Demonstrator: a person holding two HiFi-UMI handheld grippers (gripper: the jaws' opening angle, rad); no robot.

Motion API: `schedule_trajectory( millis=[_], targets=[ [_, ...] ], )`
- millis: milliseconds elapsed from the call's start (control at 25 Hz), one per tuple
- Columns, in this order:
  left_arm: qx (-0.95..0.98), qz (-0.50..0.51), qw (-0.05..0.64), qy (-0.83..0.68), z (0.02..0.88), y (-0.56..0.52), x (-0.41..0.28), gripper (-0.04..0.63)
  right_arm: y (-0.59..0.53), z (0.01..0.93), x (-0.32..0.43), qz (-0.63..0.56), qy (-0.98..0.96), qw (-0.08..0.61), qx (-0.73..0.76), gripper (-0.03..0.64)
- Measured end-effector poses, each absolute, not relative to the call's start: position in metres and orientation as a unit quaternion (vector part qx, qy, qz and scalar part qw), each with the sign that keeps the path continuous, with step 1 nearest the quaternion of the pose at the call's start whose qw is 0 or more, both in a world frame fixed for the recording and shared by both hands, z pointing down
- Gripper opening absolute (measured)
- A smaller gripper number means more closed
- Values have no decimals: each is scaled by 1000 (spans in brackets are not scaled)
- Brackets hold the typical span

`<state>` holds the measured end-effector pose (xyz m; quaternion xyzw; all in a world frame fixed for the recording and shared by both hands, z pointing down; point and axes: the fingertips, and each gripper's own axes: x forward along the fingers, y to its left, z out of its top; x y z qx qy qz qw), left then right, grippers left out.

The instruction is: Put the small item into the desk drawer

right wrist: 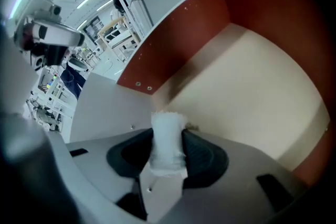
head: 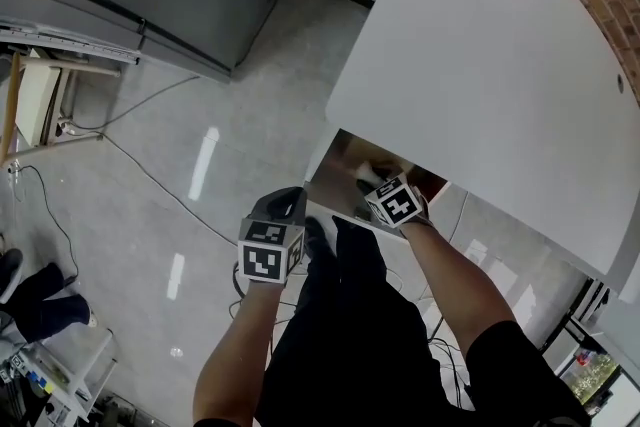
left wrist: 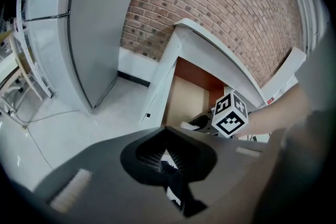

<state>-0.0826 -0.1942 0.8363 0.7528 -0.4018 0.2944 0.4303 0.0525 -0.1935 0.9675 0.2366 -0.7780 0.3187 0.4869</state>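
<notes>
Your right gripper (head: 372, 183) is inside the open drawer (right wrist: 252, 92) under the bench (head: 480, 65). Its fingers stand wide and are clamped on the white item (right wrist: 168, 136). The item is within the drawer space, but contact with the drawer floor cannot be confirmed. Your left gripper (left wrist: 167, 159) hangs outside, near the drawer front, with its fingers together and empty.

Assessment: the drawer is open and the item has been carried in. Outstanding: release, withdrawal and probably closing the drawer.

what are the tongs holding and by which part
The right tongs hold a small white item, pinched by its two sides, its top poking out past the jaws. The left tongs hold nothing.
</notes>
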Motion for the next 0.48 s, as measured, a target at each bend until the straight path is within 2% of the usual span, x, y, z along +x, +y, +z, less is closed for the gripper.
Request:
schedule_trajectory(
  millis=[480],
  targets=[
    [743,291,439,-413,825,-192,-100,11,-194,964,51,317,-771,512,208,192]
  ],
)
